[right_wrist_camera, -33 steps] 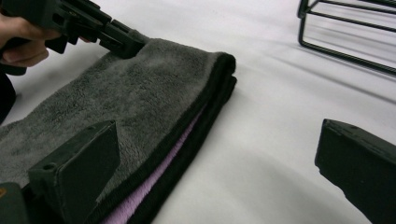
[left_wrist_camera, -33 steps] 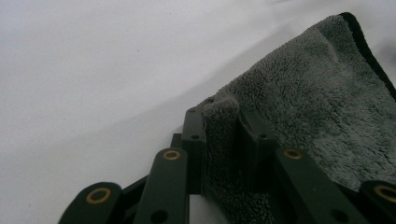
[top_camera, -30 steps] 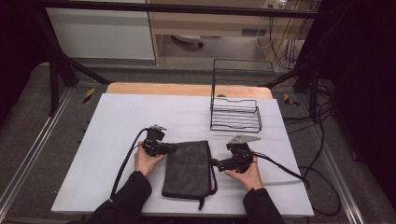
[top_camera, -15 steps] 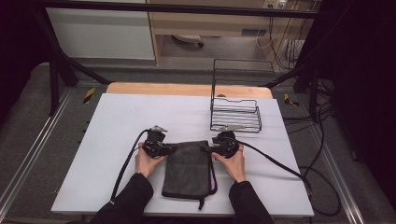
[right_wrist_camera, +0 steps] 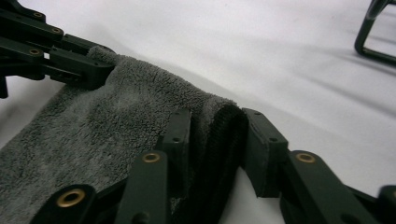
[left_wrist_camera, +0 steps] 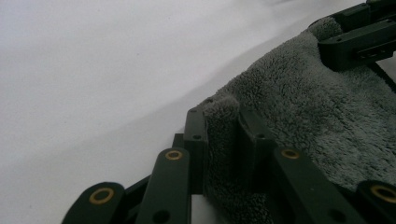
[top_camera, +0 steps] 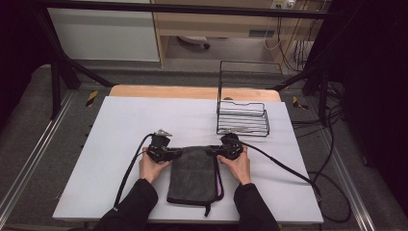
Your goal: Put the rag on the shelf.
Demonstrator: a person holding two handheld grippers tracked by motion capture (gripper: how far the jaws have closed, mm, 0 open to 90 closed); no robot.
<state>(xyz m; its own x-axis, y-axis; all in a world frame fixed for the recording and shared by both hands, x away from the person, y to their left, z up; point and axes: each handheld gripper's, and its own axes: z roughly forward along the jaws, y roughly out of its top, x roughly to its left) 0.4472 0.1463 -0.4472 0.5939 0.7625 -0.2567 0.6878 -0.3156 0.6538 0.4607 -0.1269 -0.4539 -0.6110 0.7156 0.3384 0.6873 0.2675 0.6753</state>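
Observation:
A dark grey fleecy towel (top_camera: 192, 175) lies folded on the white table (top_camera: 120, 125), near its front edge. My left gripper (top_camera: 175, 153) is shut on the towel's far left corner, and the pile (left_wrist_camera: 303, 116) bunches between its jaws (left_wrist_camera: 223, 121). At the far right corner is my right gripper (top_camera: 214, 150). Its jaws have just been closing and now pinch the hemmed edge (right_wrist_camera: 116, 121) between the pads (right_wrist_camera: 217, 128). Each gripper view shows the other gripper across the towel: the right gripper (left_wrist_camera: 359, 39) and the left gripper (right_wrist_camera: 70, 60).
A black wire basket (top_camera: 243, 118) stands at the back right of the table, just beyond my right hand; its corner (right_wrist_camera: 373, 32) shows in the right gripper view. A cable (top_camera: 288, 168) trails right from the right gripper. A pink edge (top_camera: 220, 183) peeks out under the towel's right side.
My right hand moved from the towel's right side up to its far right corner, and the jaws closed onto that corner. The left gripper stayed put on the left corner.

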